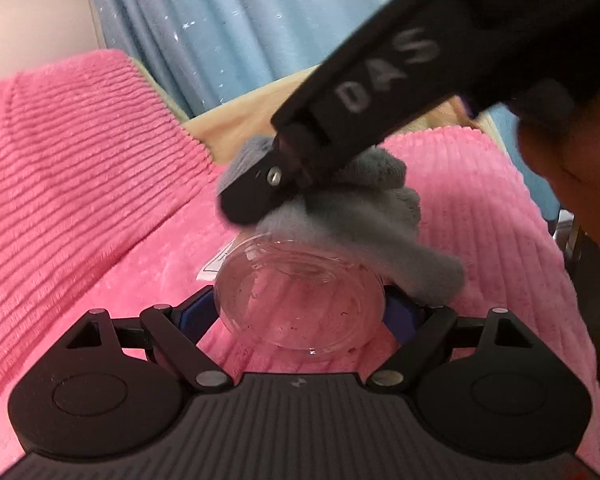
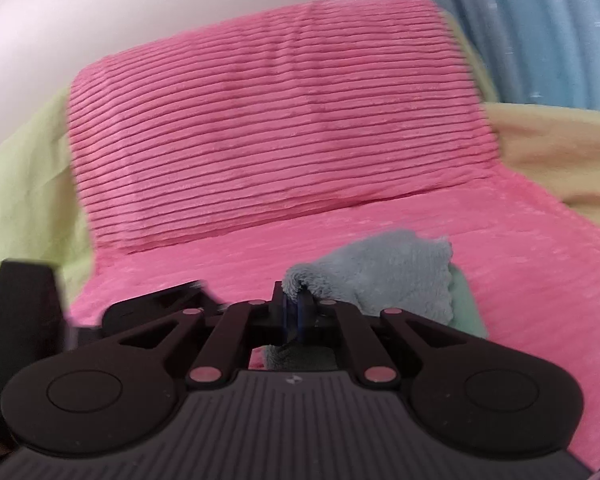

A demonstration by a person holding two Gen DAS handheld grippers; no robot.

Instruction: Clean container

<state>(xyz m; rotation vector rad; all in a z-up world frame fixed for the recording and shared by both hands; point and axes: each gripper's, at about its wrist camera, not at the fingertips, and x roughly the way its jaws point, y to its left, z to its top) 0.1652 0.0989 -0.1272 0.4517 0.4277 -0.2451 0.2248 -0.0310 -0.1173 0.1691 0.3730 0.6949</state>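
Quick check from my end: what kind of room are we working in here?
Probably a bedroom or living room: a pink ribbed cushion on a matching plush cover, with a blue star-flecked curtain behind.

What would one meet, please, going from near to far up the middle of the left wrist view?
Left claw shut on the clear glass container → grey cloth held in the right claw over the container → pink ribbed blanket → beige cover → blue curtain.
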